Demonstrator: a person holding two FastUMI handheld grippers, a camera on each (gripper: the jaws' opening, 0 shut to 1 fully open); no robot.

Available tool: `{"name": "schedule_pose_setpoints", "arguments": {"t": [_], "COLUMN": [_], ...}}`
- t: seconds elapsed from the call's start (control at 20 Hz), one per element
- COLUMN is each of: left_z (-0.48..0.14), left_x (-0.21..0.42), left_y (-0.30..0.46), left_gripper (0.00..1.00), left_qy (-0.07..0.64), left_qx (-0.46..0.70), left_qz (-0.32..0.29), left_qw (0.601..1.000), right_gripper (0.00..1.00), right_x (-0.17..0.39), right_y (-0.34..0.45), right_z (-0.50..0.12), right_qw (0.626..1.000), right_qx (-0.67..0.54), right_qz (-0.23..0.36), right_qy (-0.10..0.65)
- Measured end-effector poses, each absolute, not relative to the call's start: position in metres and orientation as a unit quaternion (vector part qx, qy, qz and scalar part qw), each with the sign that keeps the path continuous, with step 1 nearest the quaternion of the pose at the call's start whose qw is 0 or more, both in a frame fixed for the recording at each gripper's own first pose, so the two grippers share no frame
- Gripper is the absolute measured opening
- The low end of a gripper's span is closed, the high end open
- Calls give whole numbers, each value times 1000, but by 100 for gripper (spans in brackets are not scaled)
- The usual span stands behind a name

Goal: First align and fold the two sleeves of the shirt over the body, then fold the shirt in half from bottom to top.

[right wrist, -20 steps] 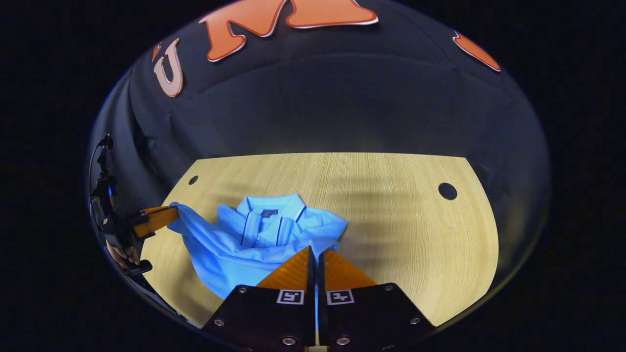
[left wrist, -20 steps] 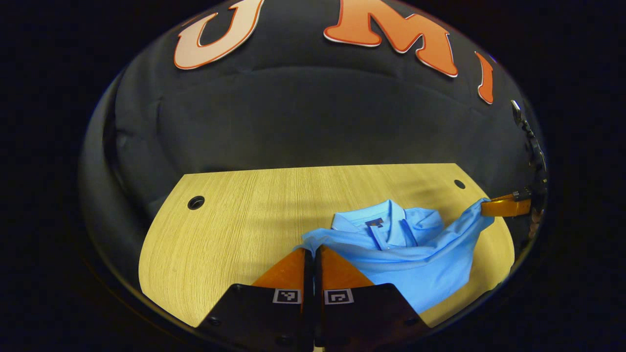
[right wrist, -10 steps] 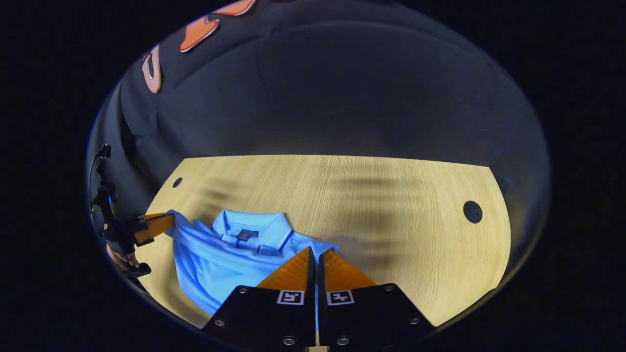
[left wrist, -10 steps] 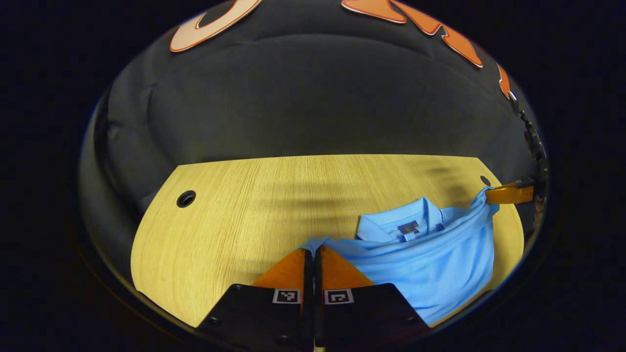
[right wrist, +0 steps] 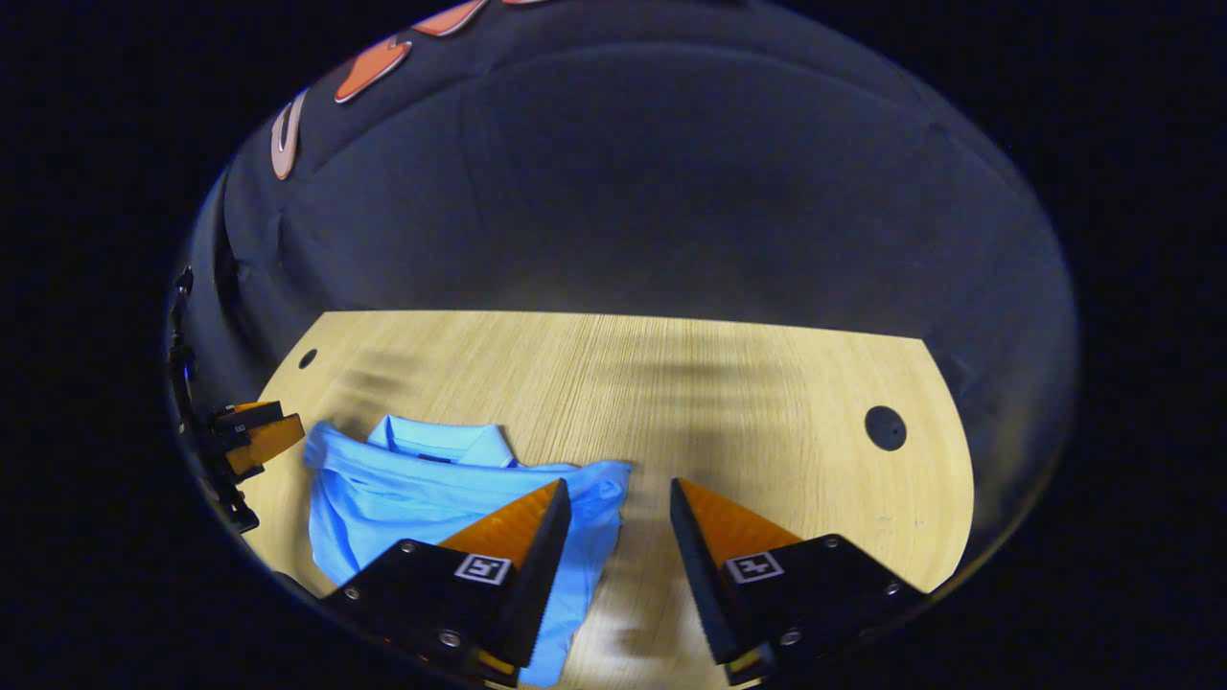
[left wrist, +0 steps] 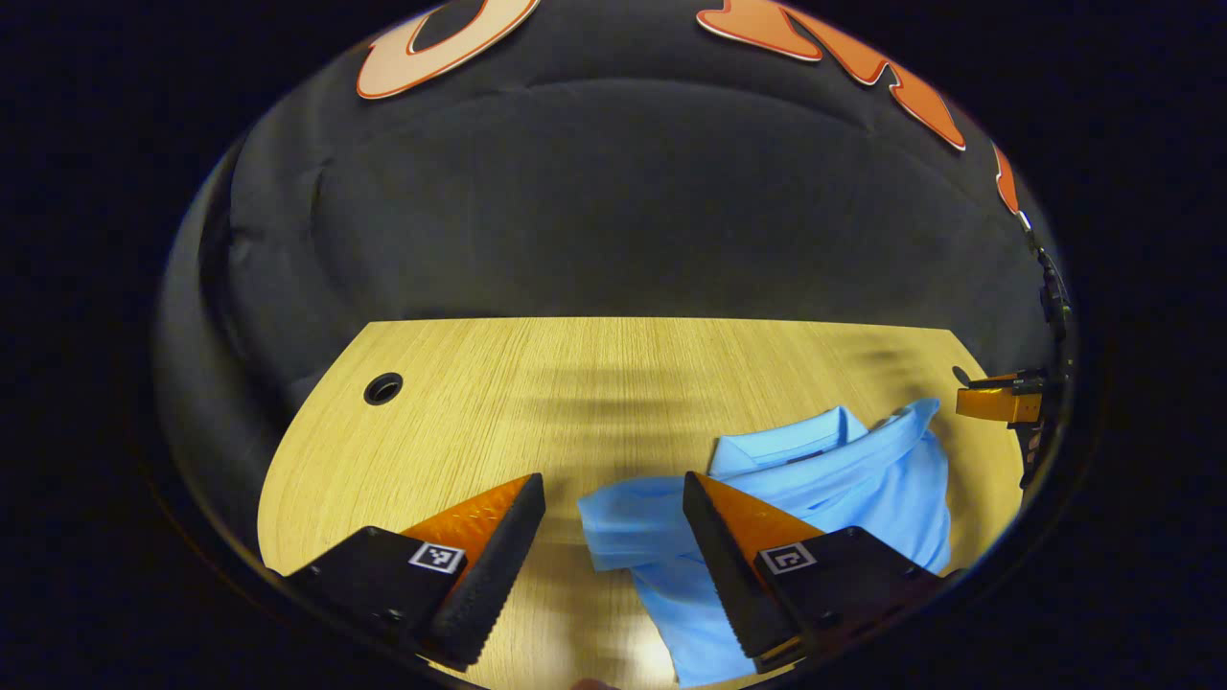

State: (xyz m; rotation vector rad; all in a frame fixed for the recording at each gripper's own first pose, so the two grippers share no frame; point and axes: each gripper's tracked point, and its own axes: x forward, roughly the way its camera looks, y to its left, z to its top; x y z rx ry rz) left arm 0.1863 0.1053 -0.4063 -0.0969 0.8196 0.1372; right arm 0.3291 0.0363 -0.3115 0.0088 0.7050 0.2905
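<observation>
The light blue polo shirt lies bunched on the wooden table, its lower part laid up over the body and the collar peeking out behind. My left gripper is open, with a corner of the shirt lying loose on the table between its fingers. In the right gripper view the shirt sits at the lower left, its right edge just left of the gap of my open right gripper. Neither gripper presses on the cloth. The right gripper also shows far right, just off the shirt's far corner; the left gripper shows far left.
The table has round cable holes near its back corners. Bare wood stretches left of the shirt in the left gripper view and right of it in the right gripper view. The booth's black cloth wall rises behind the table.
Both grippers were shut on the shirt's lifted edge and carried it up over the body. Now both have opened and the cloth has dropped onto the table.
</observation>
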Motion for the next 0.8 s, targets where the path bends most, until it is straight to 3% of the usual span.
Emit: {"name": "schedule_pose_setpoints", "arguments": {"t": [0.05, 0.15, 0.25, 0.8], "left_z": [-398, -374, -343, -177], "left_x": [186, 185, 178, 99], "left_y": [100, 92, 84, 51], "left_gripper": [99, 98, 98, 98], "left_qy": [391, 370, 349, 202], "left_qx": [-45, -38, -27, 7], "left_qz": [64, 60, 52, 17], "left_qw": [917, 926, 935, 979], "right_gripper": [77, 87, 92, 94], "right_x": [323, 308, 291, 189], "right_y": [35, 31, 31, 33], "right_z": [-301, -279, -256, -122], "right_qw": [931, 939, 946, 985], "right_qx": [10, 17, 26, -13], "right_qz": [141, 136, 133, 106], "right_qy": [335, 316, 295, 134]}}
